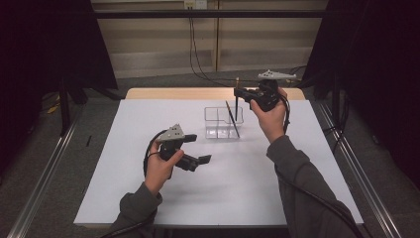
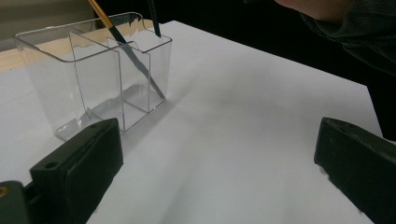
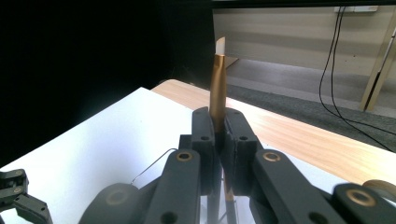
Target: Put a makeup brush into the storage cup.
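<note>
The right tongs [image 1: 239, 92] are clamped on a thin brush [image 3: 217, 91], which stands upright between their two black jaws; its gold-coloured upper part and pale tip rise above the jaws in the right gripper view, and its dark lower end hangs down below the tongs toward the far compartment of a clear plastic holder [image 1: 224, 122]. In the left gripper view that dark lower end [image 2: 154, 18] sits at the holder's far corner; whether it touches the rim cannot be told. The holder stands on the white desk [image 1: 148, 198] directly under the right tongs and is split into compartments by clear walls. A second brush [image 1: 232, 119] already leans inside it, slanting from the floor of one compartment up past the rim, just beside the held brush. The left tongs [image 1: 203, 159] hover low over the desk, well apart from the right tongs, nearer the person, with their jaws spread wide and nothing between them; the holder lies ahead of them, off toward their left jaw.
</note>
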{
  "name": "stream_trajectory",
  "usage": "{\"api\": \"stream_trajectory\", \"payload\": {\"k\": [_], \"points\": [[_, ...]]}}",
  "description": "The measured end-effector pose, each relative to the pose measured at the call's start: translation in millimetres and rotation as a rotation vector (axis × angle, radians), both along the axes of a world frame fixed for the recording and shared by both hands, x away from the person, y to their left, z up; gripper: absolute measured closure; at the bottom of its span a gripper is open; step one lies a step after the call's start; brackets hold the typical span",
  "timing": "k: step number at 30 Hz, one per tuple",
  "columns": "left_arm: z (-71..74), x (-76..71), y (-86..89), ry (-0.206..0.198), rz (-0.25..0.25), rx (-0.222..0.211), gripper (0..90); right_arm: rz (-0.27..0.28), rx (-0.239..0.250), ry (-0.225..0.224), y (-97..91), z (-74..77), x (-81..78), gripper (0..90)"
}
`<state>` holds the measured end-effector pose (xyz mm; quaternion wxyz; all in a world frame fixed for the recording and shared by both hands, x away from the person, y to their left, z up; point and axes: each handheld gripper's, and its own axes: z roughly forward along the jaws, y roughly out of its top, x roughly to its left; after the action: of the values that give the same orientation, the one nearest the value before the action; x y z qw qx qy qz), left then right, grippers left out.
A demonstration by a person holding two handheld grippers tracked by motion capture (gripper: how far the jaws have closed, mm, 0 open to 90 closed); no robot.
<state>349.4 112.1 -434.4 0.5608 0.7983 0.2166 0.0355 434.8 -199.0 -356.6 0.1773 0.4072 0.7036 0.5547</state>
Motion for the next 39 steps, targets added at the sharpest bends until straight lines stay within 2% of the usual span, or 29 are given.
{"api": "stream_trajectory", "payload": {"k": [18, 34, 39], "points": [[0.2, -0.3, 0.3, -0.001, -0.004, 0.01, 1.0, -0.004, -0.005, 0.003, -1.1, -3.8, 0.9, 84.6], [-0.3, -0.1, 1.0, -0.002, -0.001, 0.001, 1.0, 0.005, -0.017, 0.011, 2.1, -8.9, 1.6, 84.6], [-0.5, 0.2, 1.2, -0.004, -0.002, 0.016, 1.0, 0.006, -0.012, 0.018, 3.0, -11.6, 0.3, 84.5]]}}
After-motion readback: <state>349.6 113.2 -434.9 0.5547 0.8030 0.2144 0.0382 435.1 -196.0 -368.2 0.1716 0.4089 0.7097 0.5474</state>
